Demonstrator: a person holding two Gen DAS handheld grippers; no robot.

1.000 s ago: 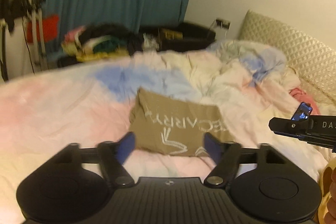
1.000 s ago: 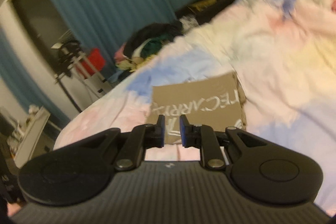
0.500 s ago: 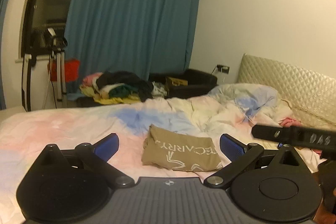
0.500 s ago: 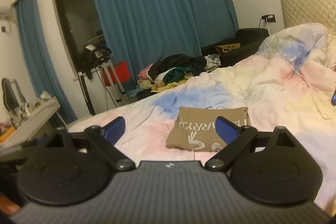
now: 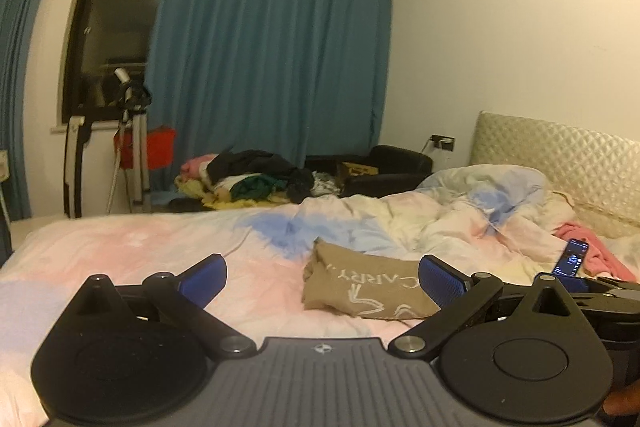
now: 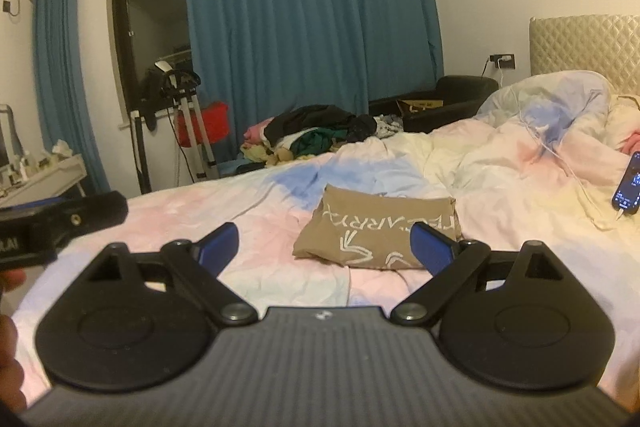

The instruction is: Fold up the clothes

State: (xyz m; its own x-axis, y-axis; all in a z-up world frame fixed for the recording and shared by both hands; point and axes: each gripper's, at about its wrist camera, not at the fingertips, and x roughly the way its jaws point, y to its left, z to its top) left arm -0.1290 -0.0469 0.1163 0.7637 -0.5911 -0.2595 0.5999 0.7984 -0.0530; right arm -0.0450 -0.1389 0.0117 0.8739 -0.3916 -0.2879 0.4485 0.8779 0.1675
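A tan T-shirt with white lettering lies folded into a flat rectangle on the pastel bedspread. It also shows in the right wrist view. My left gripper is open and empty, held back from the shirt and above the bed. My right gripper is open and empty, also drawn back from the shirt. Neither touches the cloth.
A rumpled duvet is heaped toward the quilted headboard. A lit phone and pink cloth lie on the right. A pile of clothes, a black sofa and a tripod stand beyond the bed.
Both grippers have pulled back and up from the folded shirt. The right gripper went from shut to open and the left opened wider.
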